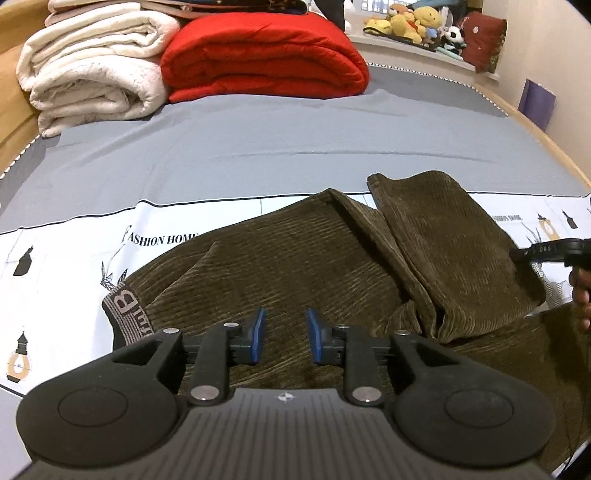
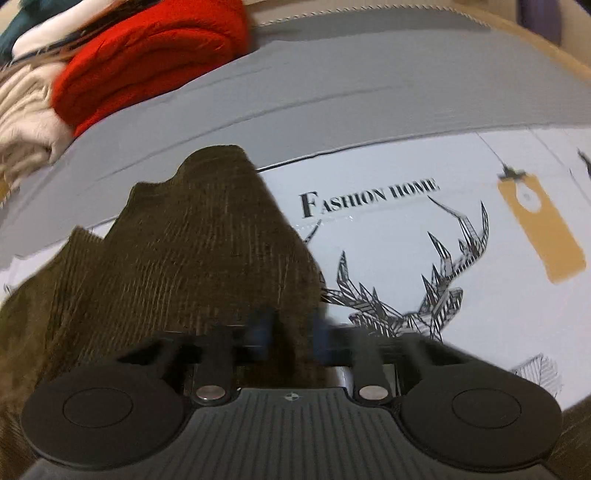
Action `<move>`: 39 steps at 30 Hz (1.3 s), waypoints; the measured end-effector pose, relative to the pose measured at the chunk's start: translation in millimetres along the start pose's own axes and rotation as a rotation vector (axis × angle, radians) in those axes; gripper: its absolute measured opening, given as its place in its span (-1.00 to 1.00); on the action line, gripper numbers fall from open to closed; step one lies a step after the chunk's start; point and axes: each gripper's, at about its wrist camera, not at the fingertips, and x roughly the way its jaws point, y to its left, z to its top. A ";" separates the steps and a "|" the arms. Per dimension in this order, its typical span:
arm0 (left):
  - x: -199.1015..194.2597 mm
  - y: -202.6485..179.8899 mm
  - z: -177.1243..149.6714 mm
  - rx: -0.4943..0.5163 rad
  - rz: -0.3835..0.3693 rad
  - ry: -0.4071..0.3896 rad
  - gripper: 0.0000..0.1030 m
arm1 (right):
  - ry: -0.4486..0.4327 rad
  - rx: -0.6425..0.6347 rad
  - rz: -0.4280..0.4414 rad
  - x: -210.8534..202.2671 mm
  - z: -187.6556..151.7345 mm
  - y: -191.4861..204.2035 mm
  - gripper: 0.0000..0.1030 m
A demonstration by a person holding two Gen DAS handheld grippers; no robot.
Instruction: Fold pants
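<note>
Olive-brown corduroy pants (image 1: 295, 266) lie on a white printed sheet on the bed, waistband with a grey label at the left (image 1: 125, 314), leg ends folded over at the right (image 1: 443, 240). My left gripper (image 1: 285, 332) hovers open just above the pants' middle, blue pads apart, nothing between them. In the right wrist view the pants (image 2: 184, 258) fill the left half. My right gripper (image 2: 291, 332) is blurred by motion; a fold of the pants' right edge sits between its blue fingers. Part of the right gripper also shows at the right edge of the left wrist view (image 1: 550, 253).
A folded red quilt (image 1: 266, 59) and a cream blanket (image 1: 92, 70) are stacked at the head of the grey bed (image 1: 258, 147). Plush toys (image 1: 413, 20) sit on a ledge behind. The wooden bed rail (image 1: 546, 144) runs along the right. A deer print (image 2: 424, 280) marks the sheet.
</note>
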 end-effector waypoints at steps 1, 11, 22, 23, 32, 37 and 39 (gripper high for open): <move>-1.0 -0.7 0.3 0.006 0.003 0.000 -0.45 | -0.013 -0.010 0.001 -3.0 -0.2 3.1 -0.86; -13.3 -8.2 4.2 0.024 0.011 -0.001 -0.41 | -0.204 -0.404 0.253 -101.2 -17.7 49.9 -0.87; -14.7 -38.6 4.6 0.084 0.010 0.002 -0.26 | 0.069 -0.448 0.365 -83.3 -43.4 50.5 -0.65; -14.9 -37.8 5.3 0.074 0.012 0.001 -0.24 | 0.067 -0.396 0.379 -85.1 -37.6 45.8 -0.55; -7.6 -43.9 2.2 0.114 0.021 0.031 -0.23 | 0.030 0.216 0.448 -76.2 -3.6 -33.8 -0.07; -5.0 -38.4 5.1 0.061 0.018 0.033 -0.16 | 0.077 0.382 0.435 -41.5 2.9 -57.2 -0.03; -4.0 -43.1 4.3 0.075 0.023 0.034 -0.16 | 0.130 0.452 0.452 -19.6 1.3 -56.0 -0.02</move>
